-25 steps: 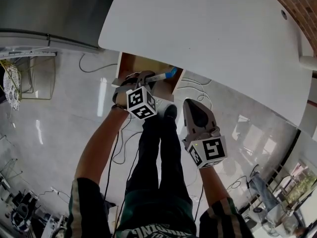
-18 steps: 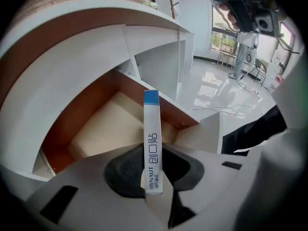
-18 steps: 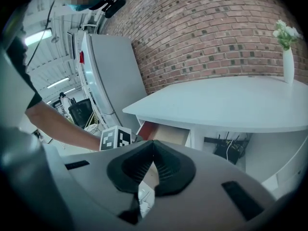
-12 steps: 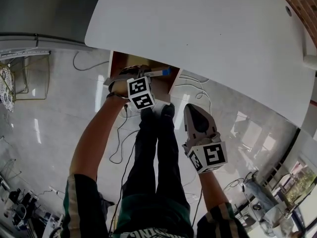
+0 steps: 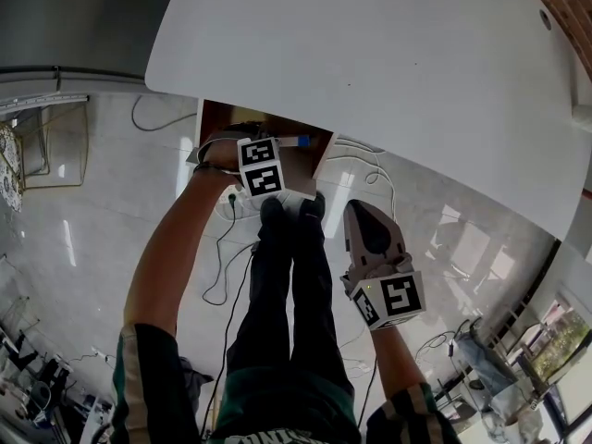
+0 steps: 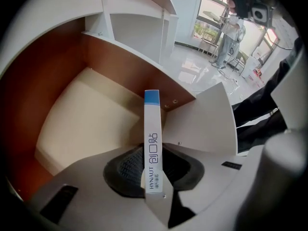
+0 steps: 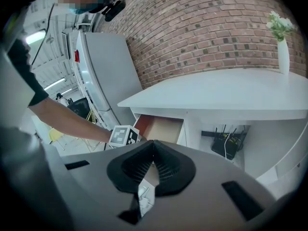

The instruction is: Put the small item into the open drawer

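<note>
In the head view the drawer (image 5: pixel 218 118) stands open under the near edge of the white table (image 5: pixel 370 54). The left gripper (image 5: pixel 270 146) is over the drawer and carries the small box (image 5: pixel 294 141) by the drawer's right wall. The right gripper (image 5: pixel 361 215) hangs apart from it, beside the person's legs.

In the left gripper view the pads (image 6: pixel 127 166) are clamped on the thin white box, which stands on its edge. Its blue end points toward a corner of the drawer, above the pale bottom.

In the right gripper view the jaws are pressed together at their tips, with nothing between them, and they face the drawer from a distance.
</note>
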`<action>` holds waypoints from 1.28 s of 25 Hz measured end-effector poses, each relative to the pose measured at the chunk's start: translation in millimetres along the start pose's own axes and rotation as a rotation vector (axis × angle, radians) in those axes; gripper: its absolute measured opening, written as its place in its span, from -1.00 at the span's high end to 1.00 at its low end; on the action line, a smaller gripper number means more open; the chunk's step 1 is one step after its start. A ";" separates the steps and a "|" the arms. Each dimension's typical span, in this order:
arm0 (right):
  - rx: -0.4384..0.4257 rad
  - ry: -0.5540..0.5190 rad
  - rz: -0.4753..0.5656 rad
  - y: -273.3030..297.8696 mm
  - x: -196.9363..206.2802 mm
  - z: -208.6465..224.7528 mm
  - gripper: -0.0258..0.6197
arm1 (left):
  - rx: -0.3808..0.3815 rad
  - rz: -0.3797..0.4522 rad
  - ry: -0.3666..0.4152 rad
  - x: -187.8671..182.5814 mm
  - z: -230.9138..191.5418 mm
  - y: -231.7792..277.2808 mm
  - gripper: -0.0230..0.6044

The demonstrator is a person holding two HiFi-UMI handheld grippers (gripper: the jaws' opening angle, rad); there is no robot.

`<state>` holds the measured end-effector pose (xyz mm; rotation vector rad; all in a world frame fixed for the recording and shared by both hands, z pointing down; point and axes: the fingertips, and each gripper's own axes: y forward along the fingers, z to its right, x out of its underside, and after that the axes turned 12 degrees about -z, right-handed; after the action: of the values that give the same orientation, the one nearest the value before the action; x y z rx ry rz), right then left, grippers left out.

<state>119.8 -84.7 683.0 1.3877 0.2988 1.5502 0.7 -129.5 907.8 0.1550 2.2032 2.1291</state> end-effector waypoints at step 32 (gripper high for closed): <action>-0.002 0.029 -0.045 11.8 4.2 4.1 0.85 | -0.185 0.055 -0.060 5.9 -57.8 -16.3 0.42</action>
<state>118.1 -88.8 695.4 1.3488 0.3436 1.5339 -12.6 -186.6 893.7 0.2668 1.9796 2.3108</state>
